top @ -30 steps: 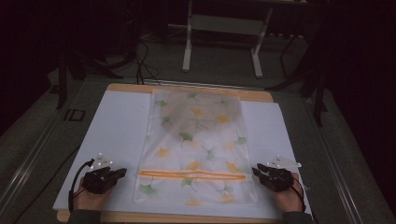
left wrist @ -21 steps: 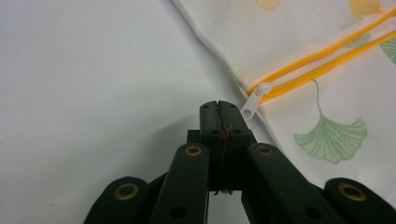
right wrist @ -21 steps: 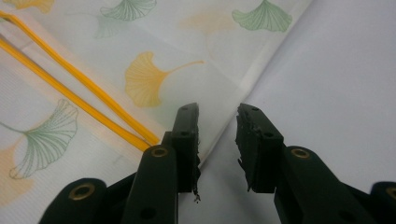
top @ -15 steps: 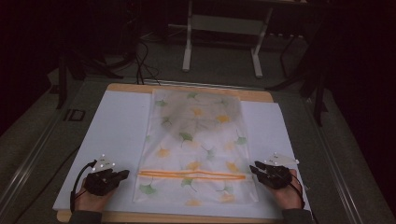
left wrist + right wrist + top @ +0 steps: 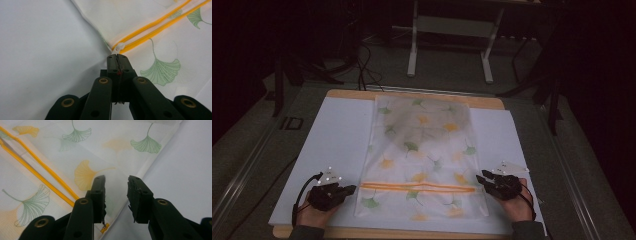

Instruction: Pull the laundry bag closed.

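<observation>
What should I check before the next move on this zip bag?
1. Left tool shut, tip at the white slider: ok.
2. Slider actually clamped: cannot tell; the tip looks just short of it.
3. Right tool gripping the bag: not ok; its jaws have just been opening and stand apart over the bag's edge.
4. Bag lying flat on the white mat: ok.
5. Orange zip straight across the bag: ok.
6. Zip fully sealed: cannot tell.
</observation>
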### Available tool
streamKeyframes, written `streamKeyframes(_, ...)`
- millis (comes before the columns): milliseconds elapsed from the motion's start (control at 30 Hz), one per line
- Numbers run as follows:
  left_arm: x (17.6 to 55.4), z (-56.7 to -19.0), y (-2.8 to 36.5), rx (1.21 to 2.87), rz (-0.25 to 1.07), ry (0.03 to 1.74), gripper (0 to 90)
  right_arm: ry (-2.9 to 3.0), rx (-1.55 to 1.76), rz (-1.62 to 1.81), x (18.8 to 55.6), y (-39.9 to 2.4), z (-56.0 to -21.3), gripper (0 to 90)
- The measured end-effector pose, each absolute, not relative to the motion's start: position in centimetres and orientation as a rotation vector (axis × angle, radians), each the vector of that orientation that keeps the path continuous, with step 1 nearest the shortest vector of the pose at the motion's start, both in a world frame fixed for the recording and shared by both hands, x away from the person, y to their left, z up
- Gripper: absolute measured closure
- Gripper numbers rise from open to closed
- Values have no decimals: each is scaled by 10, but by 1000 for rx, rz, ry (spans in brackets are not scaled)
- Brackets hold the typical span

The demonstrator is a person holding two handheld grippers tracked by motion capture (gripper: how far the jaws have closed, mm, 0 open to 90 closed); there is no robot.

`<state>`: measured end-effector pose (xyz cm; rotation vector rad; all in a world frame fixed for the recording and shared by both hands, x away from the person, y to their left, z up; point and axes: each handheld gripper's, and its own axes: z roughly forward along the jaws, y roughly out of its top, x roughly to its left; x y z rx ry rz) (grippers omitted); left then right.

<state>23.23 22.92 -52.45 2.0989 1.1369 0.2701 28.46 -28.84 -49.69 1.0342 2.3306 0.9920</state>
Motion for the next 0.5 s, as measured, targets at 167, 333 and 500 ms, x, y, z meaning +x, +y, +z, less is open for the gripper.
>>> streamKeyframes(167, 233, -527, 226, 2118, 251, 1126, 900, 2331, 1031, 995, 285, -288, -495, 669)
streamKeyframes(333, 235, -529, 225, 2135, 253, 1132, 900, 2329, 1028, 997, 286, -287, -494, 666)
streamKeyframes(500, 238, -531, 224, 2142, 263, 1141, 900, 2331, 1014, 1007, 287, -284, -491, 664)
